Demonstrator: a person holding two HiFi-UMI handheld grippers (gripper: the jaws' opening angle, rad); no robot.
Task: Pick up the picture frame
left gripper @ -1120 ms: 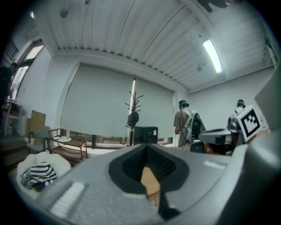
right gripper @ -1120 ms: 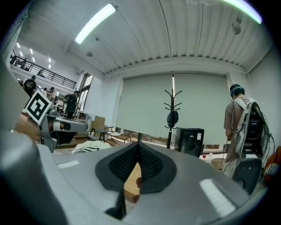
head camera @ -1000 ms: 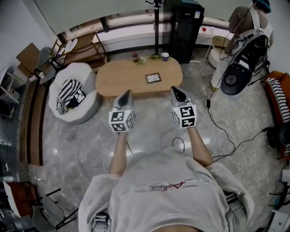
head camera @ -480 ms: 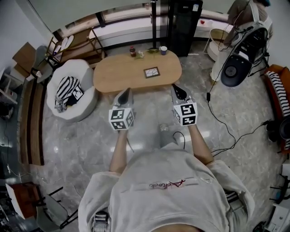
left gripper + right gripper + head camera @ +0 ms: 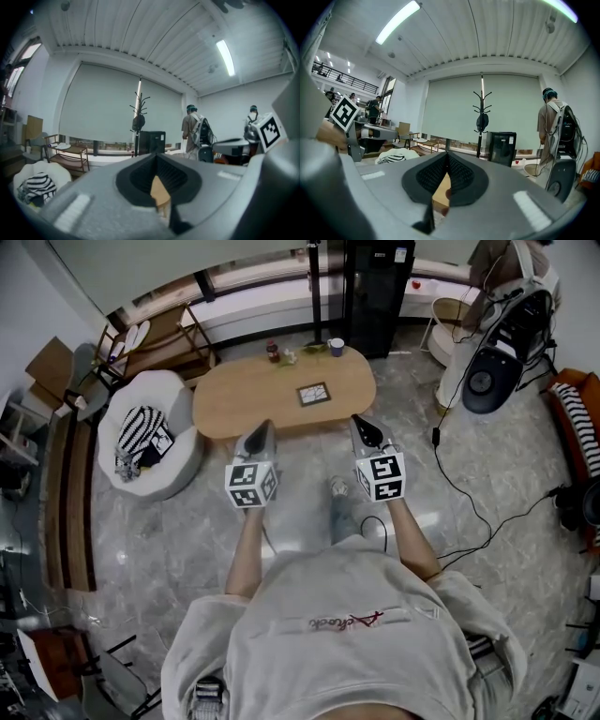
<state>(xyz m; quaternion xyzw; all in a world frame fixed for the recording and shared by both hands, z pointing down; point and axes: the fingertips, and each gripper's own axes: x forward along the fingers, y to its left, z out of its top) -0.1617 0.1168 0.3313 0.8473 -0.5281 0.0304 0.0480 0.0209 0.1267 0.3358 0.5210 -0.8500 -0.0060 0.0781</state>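
The picture frame (image 5: 314, 394), small and square with a dark border, lies flat on the oval wooden table (image 5: 248, 399), right of its middle. Both grippers are held out level in front of the person, short of the table's near edge. My left gripper (image 5: 263, 426) is shut with nothing in it, to the lower left of the frame. My right gripper (image 5: 358, 420) is also shut and empty, to the frame's lower right. In the left gripper view the jaws (image 5: 155, 155) meet at their tips, with a slice of table wood showing under them. The right gripper view shows the same (image 5: 447, 153).
A bottle (image 5: 273, 351) and a cup (image 5: 337, 346) stand at the table's far edge. A white armchair (image 5: 148, 432) with striped cloth sits at its left. A black cabinet (image 5: 375, 287), a coat stand and a person (image 5: 506, 268) are behind. Cables (image 5: 450, 486) cross the floor at right.
The person has stepped toward the table; a shoe now shows on the floor between the arms. Both grippers stay shut and level.
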